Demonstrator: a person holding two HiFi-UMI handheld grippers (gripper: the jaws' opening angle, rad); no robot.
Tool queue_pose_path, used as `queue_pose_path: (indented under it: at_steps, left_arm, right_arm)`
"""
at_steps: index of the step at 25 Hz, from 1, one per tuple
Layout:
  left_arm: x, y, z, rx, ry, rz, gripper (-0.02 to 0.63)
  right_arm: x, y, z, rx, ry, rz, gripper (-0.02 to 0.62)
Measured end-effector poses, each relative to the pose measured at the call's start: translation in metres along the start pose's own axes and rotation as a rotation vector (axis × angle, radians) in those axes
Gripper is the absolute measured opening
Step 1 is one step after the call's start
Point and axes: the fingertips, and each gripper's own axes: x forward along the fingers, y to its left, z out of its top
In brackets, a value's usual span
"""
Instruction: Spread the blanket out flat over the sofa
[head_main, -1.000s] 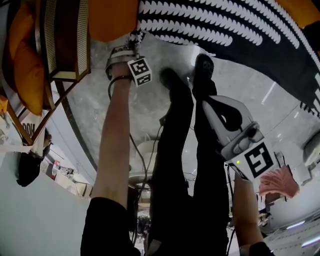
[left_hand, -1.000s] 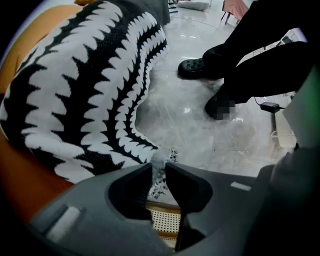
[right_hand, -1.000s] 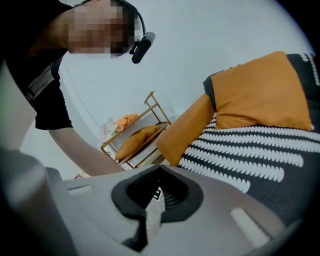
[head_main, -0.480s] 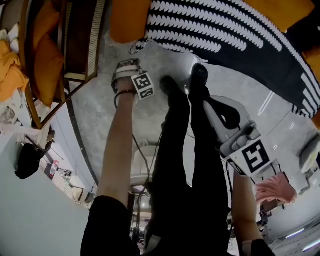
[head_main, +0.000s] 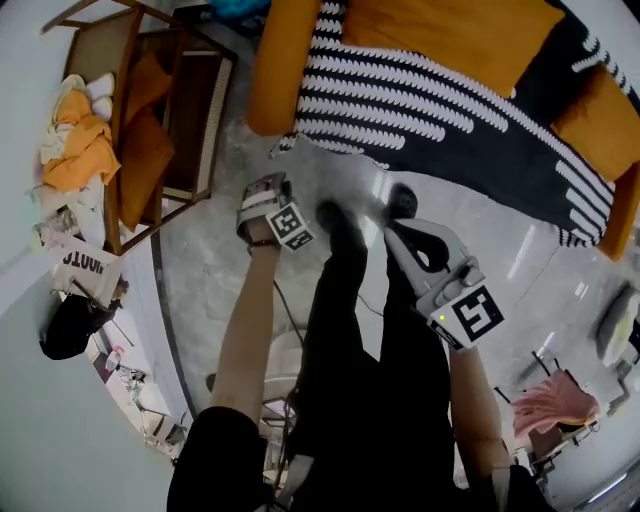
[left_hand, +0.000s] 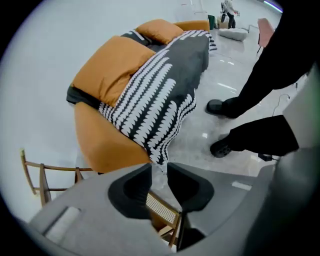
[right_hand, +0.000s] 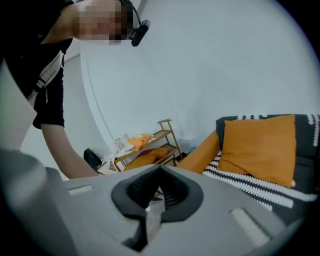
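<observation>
On the orange sofa (head_main: 272, 70) lies the blanket (head_main: 430, 110). It is black with rows of white marks. Its long side runs along the seat, from the top left to the lower right in the head view. The white rows run the same way. One corner hangs down the front of the sofa, by the near arm. The other end reaches the far arm. Part of the blanket goes up the back of the sofa, and an orange cushion (head_main: 450, 40) leans on it there.

A person stands on the pale floor (head_main: 210, 260) in front of the sofa, with black legs and dark shoes (head_main: 335, 215).

The left gripper (head_main: 262, 190) hangs over the floor and points mostly down. It is near the hanging corner but not touching it. Its jaws have just been closing. They are a little way apart, with nothing between them. The left gripper view shows the corner past the gap, not in it.

The right gripper (head_main: 397, 235) is beside the person's legs and well apart from the blanket. Its jaw tips are pressed together, and no blanket is in them.

A wooden rack (head_main: 190, 110) with orange things on it stands off to the left of the sofa.
</observation>
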Motion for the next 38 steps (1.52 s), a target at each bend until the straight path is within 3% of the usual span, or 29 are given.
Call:
queue_pose_path:
  at_steps: [11, 20, 31, 38]
  left_arm:
    - [-0.167, 0.054, 0.094, -0.133, -0.127, 0.168, 0.069]
    - [-0.305, 0.084, 0.174, -0.291, -0.199, 0.318, 0.049]
    - [-0.457, 0.084, 0.261, -0.623, -0.461, 0.386, 0.017]
    - [-0.537, 0.083, 0.288, -0.879, -0.732, 0.371, 0.011]
  right_arm:
    - [-0.086, 0.004, 0.067, -0.087, -0.067, 0.037, 0.003]
    - [-0.179, -0.010, 0.115, -0.171, -0.159, 0.078, 0.003]
    - [-0.255, -0.005, 0.141, -0.261, -0.214, 0.159, 0.003]
    - [-0.267, 0.014, 0.139, -0.300, -0.200, 0.235, 0.003]
